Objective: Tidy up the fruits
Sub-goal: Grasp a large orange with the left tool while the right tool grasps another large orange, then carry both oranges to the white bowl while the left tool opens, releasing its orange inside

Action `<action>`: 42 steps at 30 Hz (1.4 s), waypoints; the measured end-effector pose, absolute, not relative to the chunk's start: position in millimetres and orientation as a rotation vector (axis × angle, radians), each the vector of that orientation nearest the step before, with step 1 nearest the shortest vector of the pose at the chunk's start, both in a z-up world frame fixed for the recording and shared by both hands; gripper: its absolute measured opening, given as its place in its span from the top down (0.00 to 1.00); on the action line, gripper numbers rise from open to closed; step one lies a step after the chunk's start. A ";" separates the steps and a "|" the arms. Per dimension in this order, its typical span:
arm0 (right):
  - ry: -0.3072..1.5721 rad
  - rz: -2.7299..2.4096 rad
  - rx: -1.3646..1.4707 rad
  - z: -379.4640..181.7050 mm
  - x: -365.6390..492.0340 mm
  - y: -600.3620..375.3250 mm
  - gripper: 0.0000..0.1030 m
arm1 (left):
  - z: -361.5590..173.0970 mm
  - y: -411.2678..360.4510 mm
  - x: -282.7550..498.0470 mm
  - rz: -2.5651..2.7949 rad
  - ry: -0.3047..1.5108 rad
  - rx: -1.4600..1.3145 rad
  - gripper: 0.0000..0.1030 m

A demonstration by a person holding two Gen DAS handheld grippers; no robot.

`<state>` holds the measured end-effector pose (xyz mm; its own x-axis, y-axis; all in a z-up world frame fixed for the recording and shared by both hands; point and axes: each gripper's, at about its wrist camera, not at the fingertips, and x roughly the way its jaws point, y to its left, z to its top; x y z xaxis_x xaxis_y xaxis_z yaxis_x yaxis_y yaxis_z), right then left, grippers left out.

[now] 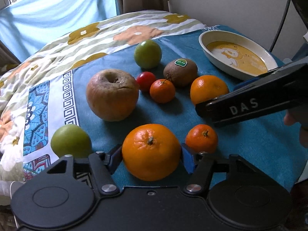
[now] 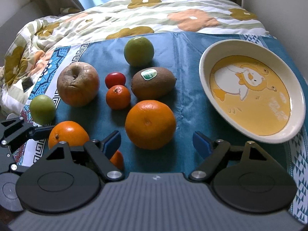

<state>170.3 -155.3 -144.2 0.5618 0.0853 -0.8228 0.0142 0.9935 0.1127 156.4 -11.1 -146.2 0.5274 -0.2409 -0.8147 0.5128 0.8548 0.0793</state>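
Observation:
A large orange (image 1: 151, 152) lies on the blue cloth (image 1: 250, 150) between the blue pads of my left gripper (image 1: 151, 156), which touch it on both sides. In the right wrist view this same orange (image 2: 68, 133) shows at the lower left, with the left gripper's finger against it. My right gripper (image 2: 156, 143) stands open; a second orange (image 2: 150, 124) sits partly between its fingertips, untouched. In the left wrist view its black finger (image 1: 250, 105) reaches over that orange (image 1: 208, 89). An empty oval dish (image 2: 204, 73) with a cartoon bird stands at the right.
Around them lie a wrinkled apple (image 2: 78, 83), a kiwi (image 2: 153, 85) with a sticker, a cherry tomato (image 2: 115, 79), two small mandarins (image 2: 118, 96) (image 1: 201, 138) and two green fruits (image 2: 138, 51) (image 2: 42, 109). A flowered quilt (image 2: 154, 13) lies behind.

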 end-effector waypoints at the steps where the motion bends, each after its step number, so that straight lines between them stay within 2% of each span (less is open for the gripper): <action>1: 0.975 0.043 0.111 -144.2 172.0 -154.7 0.10 | -146.0 -10.4 156.0 -0.461 0.911 0.325 0.35; 12: 0.985 0.053 0.114 -149.4 181.3 -149.0 0.27 | -146.0 -2.7 150.0 -0.444 0.908 0.333 0.35; 21: 0.963 0.041 0.117 -141.2 172.8 -150.5 0.28 | -129.4 14.6 138.6 -0.378 0.891 0.278 0.36; 32: 0.907 0.015 0.141 -96.4 134.3 -162.4 0.28 | -74.4 17.7 106.7 -0.338 0.810 0.226 0.36; 42: 0.857 -0.048 0.164 -58.6 88.9 -199.1 0.29 | -35.3 -10.0 78.6 -0.359 0.760 0.221 0.36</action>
<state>88.9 -199.1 -58.6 0.6547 0.0241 -0.7555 0.1075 0.9864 0.1246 78.6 -10.0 -35.3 0.6682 -0.2365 -0.7054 0.3943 0.9166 0.0662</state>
